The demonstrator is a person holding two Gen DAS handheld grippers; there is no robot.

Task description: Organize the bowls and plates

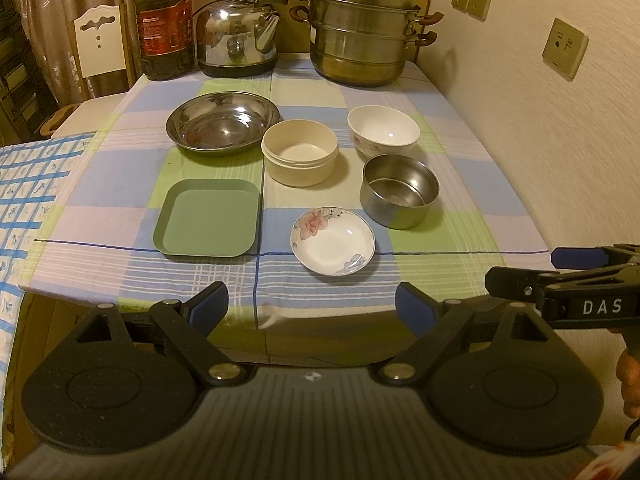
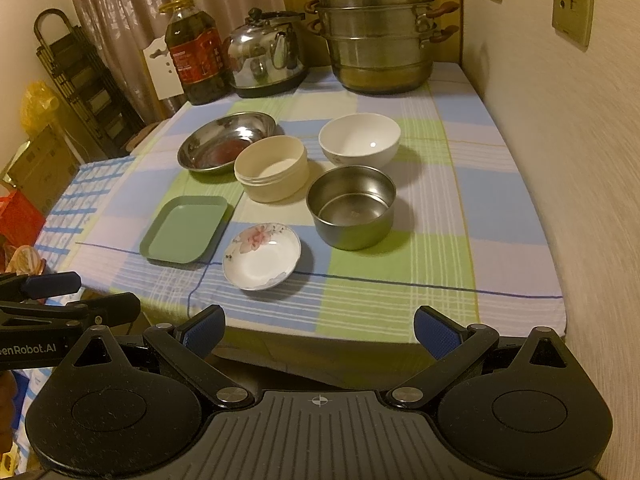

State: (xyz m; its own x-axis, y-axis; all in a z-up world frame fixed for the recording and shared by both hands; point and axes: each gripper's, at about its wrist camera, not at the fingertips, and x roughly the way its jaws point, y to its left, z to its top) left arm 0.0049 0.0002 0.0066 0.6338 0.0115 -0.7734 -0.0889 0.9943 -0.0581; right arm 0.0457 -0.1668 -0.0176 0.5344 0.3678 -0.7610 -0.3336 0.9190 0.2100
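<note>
On the checked tablecloth sit a wide steel plate (image 1: 222, 123) (image 2: 226, 146), a cream round bowl (image 1: 300, 152) (image 2: 272, 168), a white floral bowl (image 1: 383, 130) (image 2: 359, 140), a steel bowl (image 1: 399, 190) (image 2: 351, 206), a green square plate (image 1: 208, 218) (image 2: 185, 229) and a small floral dish (image 1: 333, 239) (image 2: 262, 255). My left gripper (image 1: 312, 310) is open and empty, short of the table's near edge. My right gripper (image 2: 320, 330) is open and empty, also short of the near edge. Each gripper shows at the side of the other's view.
At the back of the table stand an oil bottle (image 1: 164, 20), a steel kettle (image 1: 238, 34) and a stacked steamer pot (image 1: 362, 26). A wall (image 1: 560, 140) runs along the table's right side. A chair (image 1: 100, 40) and a second cloth-covered surface (image 1: 28, 188) are on the left.
</note>
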